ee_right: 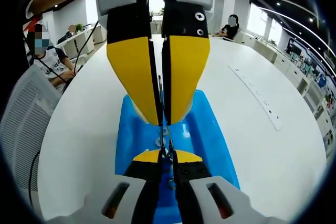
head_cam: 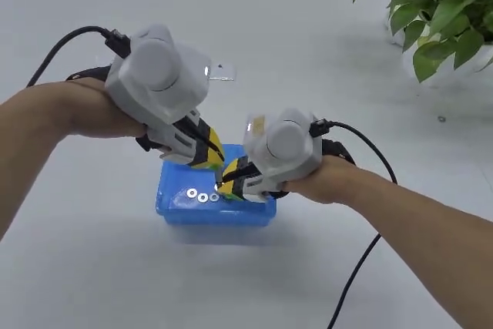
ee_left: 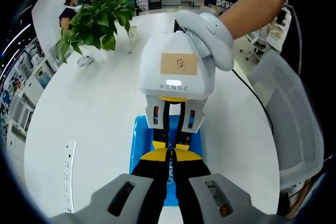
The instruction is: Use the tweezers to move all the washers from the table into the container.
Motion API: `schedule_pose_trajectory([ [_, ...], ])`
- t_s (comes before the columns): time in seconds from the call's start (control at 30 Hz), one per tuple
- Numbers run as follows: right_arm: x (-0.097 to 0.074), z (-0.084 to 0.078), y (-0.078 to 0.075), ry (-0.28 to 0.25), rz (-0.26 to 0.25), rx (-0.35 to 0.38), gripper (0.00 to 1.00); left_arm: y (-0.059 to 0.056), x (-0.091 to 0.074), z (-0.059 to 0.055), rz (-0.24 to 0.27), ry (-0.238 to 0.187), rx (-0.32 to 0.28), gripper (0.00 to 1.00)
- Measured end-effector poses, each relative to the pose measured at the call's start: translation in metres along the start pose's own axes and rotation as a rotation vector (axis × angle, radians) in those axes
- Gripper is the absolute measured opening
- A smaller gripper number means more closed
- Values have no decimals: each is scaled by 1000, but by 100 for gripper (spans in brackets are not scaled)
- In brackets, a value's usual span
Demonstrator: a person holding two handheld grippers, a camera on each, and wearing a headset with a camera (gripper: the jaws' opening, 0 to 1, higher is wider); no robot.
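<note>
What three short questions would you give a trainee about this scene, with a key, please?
1. True or false: the blue rectangular plastic container is empty.
2. How many small silver metal washers can be counted inside it in the head view?
3. Choose one: the green leafy plant stands A) inside the container, B) touching the container, C) apart from it, at the upper right of the head view.
Key: 1 false; 2 three; 3 C.
</note>
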State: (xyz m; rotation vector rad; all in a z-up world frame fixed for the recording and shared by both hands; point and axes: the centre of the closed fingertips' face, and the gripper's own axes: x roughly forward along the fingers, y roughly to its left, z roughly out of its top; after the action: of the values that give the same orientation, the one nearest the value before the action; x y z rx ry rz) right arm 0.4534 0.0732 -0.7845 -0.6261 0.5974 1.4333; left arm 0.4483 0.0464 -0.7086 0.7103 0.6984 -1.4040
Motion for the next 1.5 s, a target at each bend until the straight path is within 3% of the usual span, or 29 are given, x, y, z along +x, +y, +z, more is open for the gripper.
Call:
schedule_pose_trajectory([
  [0.37, 3, -1, 2, 2, 0, -6, 10, -1, 0, -4, -1, 5, -1, 5],
  [0.7, -3, 3, 5, -9, -2, -18, 12, -5, -5, 0, -4, -3, -1, 5],
  [0.9, -10, 11, 4, -33, -22, -29, 14, -8, -11, 4, 0, -2, 5, 5],
  [1.5, -18, 34, 10, -111, -15, -80, 15, -12, -23, 13, 9, -14, 14, 5],
])
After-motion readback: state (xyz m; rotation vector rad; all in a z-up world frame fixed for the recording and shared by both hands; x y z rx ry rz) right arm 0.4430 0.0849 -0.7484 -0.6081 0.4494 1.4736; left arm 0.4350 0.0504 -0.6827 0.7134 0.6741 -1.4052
